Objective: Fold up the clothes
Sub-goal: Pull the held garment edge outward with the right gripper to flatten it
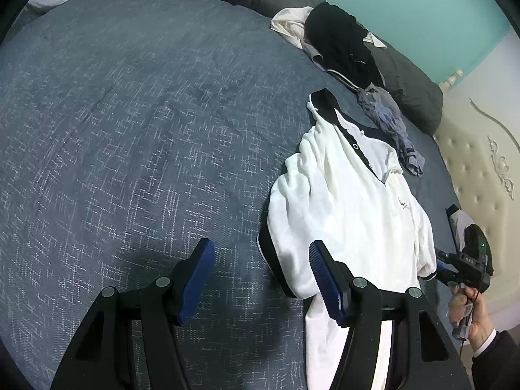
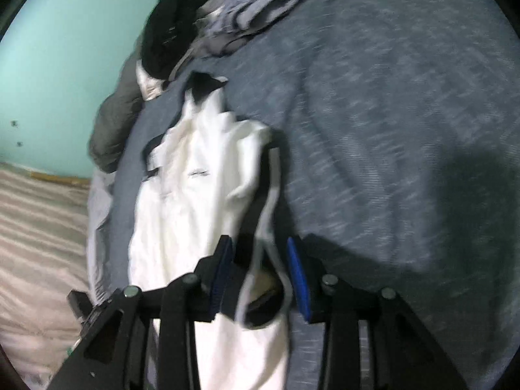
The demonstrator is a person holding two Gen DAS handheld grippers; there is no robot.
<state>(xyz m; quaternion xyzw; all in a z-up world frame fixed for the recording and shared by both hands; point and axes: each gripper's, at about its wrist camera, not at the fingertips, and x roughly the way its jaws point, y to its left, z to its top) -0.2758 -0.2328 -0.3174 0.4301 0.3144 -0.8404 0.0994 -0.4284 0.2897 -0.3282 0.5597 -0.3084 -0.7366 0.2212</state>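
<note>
A white polo shirt [image 1: 351,214] with a dark collar and dark trim lies crumpled lengthwise on the blue bedspread [image 1: 130,130]. My left gripper [image 1: 261,250] hovers open above the bed. Its right finger [image 1: 328,282] is over the shirt's lower left edge, and only bedspread and the shirt's dark trim show between the pads. In the right wrist view, which is blurred by motion, the shirt [image 2: 195,195] runs away from me. My right gripper [image 2: 259,247] stands partly open with the shirt's dark-edged fold loose between its pads, which do not press on it.
A pile of black, cream and blue-grey clothes [image 1: 341,42] lies at the far side, against a dark grey duvet [image 1: 412,91]. A cream tufted headboard [image 1: 481,169] stands on the right. A person's hand [image 1: 468,312] holds the right gripper beside the shirt.
</note>
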